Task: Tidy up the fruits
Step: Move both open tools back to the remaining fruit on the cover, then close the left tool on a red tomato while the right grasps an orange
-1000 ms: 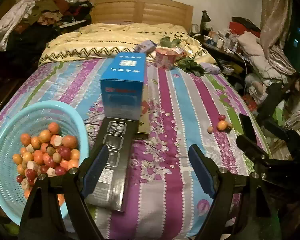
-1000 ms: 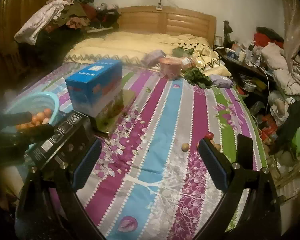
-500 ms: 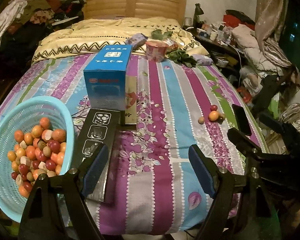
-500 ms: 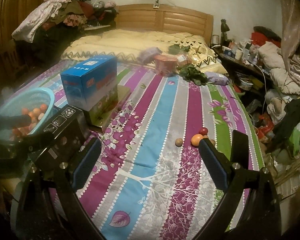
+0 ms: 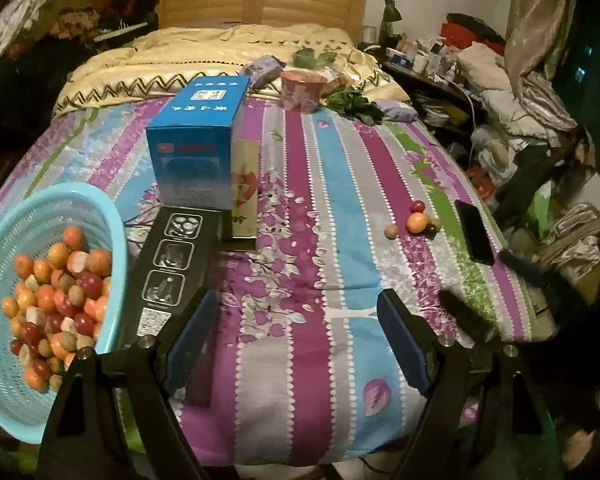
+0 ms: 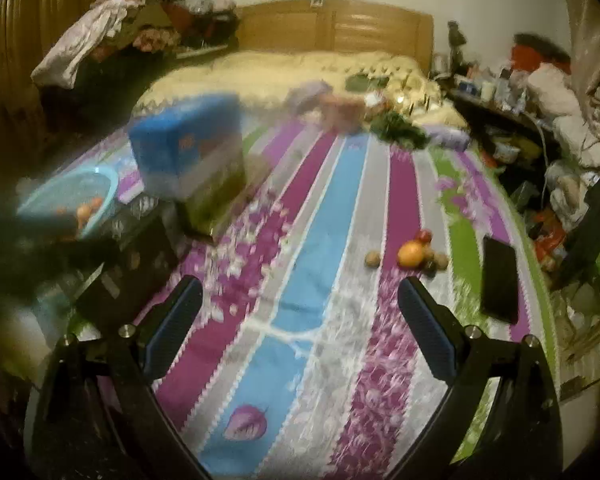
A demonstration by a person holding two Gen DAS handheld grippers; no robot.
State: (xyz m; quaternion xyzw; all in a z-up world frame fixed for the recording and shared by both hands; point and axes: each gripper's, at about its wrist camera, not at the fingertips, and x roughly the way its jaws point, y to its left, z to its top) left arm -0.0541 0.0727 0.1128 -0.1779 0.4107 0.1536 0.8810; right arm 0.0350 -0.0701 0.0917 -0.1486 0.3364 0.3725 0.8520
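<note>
Striped bedspread point(image 5: 332, 208) holds loose orange fruit point(image 5: 416, 223); basket point(image 5: 4, 392) brims.

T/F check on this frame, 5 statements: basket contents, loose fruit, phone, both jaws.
1. The blue basket holds many small fruits. True.
2. The left gripper is shut on an orange fruit. False: its jaws stand open with nothing between them.
3. A few loose fruits lie on the striped bedspread, left of the black phone. True.
4. The right gripper is shut. False: its jaws are open and empty, short of the loose fruits.
5. The blue box sits inside the basket. False: it stands on the bedspread beyond the basket, behind a black box.
</note>
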